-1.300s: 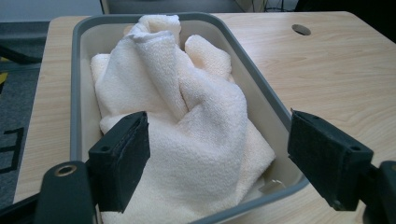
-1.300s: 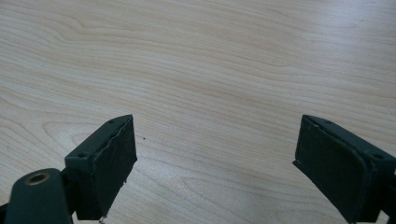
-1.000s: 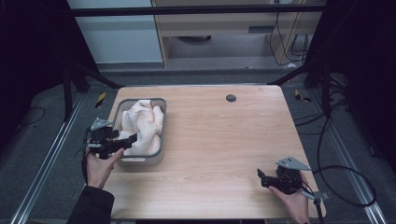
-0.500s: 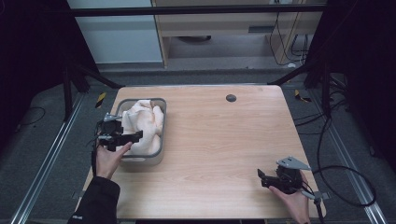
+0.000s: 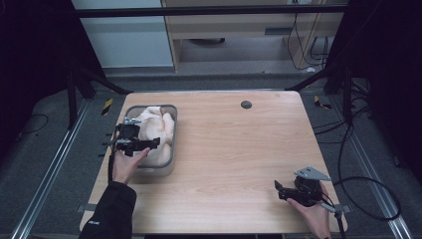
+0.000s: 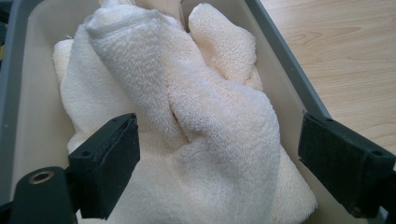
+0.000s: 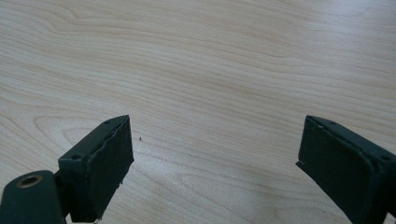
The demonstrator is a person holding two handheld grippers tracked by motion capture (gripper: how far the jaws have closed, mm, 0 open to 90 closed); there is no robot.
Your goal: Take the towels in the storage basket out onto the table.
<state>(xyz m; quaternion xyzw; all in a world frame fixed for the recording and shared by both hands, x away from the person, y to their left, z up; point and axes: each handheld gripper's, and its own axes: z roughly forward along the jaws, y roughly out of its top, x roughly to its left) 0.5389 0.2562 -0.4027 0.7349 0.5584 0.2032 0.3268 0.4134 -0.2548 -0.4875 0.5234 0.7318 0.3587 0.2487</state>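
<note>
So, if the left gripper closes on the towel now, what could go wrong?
1. The left gripper stands open over the towel, with one jaw near the grey bin's wall; it may catch the wall.
2. The towel is bunched in folds, so a pinch may take one layer only and the rest may drag the bin.

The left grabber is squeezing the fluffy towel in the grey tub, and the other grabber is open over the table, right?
Not quite. The left gripper isn't squeezing the towel: the left gripper view shows its jaws wide open, one on each side of the towel, above the grey tub. The rest is right: the right gripper is open over the wooden table.
</note>
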